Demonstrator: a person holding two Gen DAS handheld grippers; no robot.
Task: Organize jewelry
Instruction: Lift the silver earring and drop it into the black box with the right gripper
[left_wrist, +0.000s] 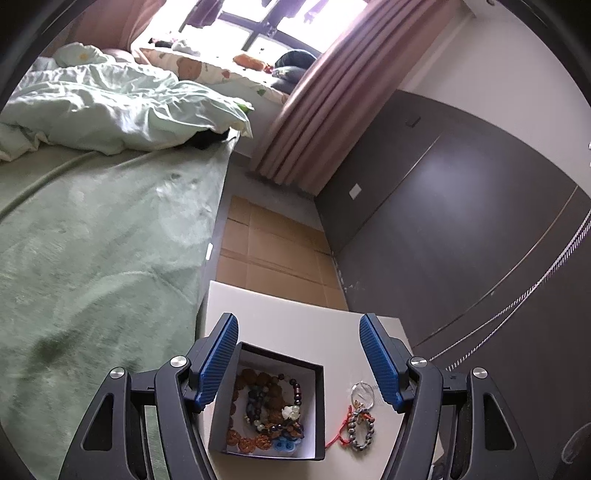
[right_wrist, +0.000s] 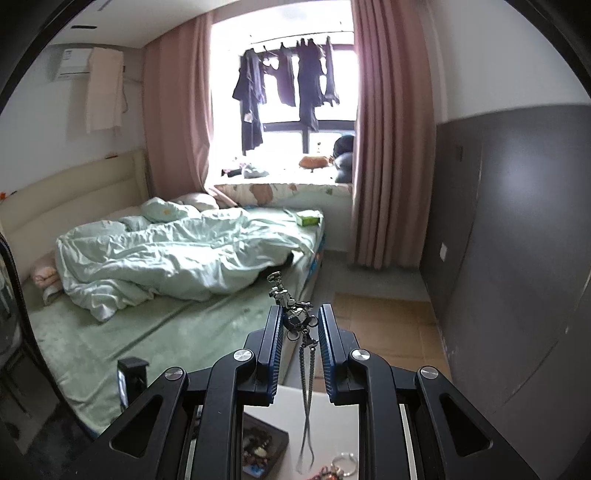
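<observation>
Aloft, necklace (right_wrist: 295, 317) between right gripper (right_wrist: 298, 325) pads.

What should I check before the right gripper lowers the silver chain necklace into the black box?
1. Right gripper shut on the silver chain necklace with metal pendant: ok.
2. Chain hangs free, loop above the white tabletop: ok.
3. Square black box with white lining stands open: ok.
4. Room in the box among the beaded bracelets: cannot tell, it looks crowded.
5. Left gripper open, holding nothing, above the box: not ok, it may block the way.
6. Grey bead bracelet with red cord lies outside the box, clear of it: ok.
</observation>
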